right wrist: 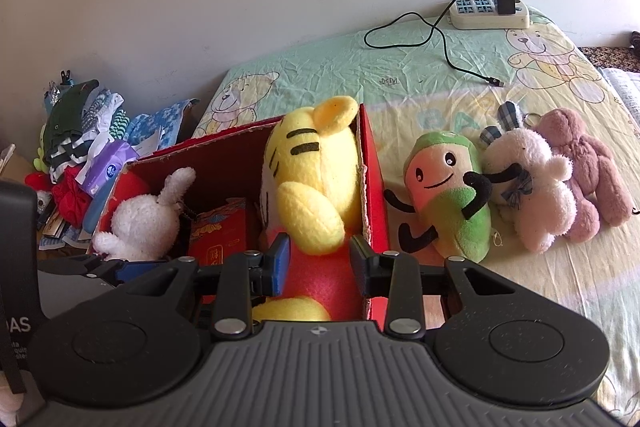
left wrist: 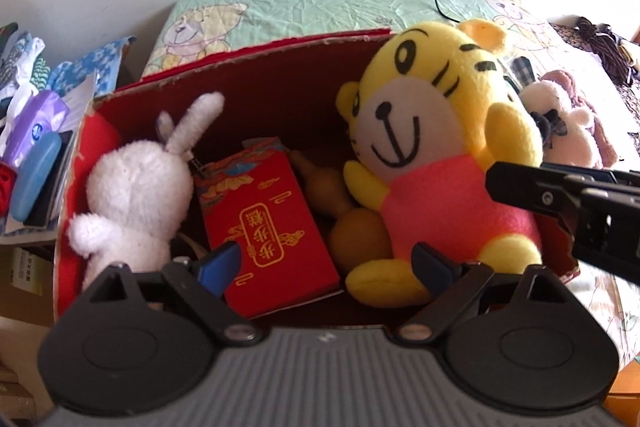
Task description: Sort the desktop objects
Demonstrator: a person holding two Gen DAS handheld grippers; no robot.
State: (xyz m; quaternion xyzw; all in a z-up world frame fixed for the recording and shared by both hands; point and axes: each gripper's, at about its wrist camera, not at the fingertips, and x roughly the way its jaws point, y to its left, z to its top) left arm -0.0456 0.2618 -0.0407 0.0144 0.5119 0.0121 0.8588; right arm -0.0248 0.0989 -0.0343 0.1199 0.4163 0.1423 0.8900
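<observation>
A red cardboard box stands on the bed. In it are a yellow tiger plush, a white rabbit plush, a red packet and a brown gourd-shaped thing. My left gripper is open and empty over the box's near side. My right gripper is open around the tiger's red body at the box's right end; whether its pads touch the plush is unclear. It also shows in the left wrist view.
On the bear-print sheet right of the box lie a green-and-peach plush, a white plush and a pink plush. A power strip with charger and cable lies at the back. Clothes and a tissue pack pile at left.
</observation>
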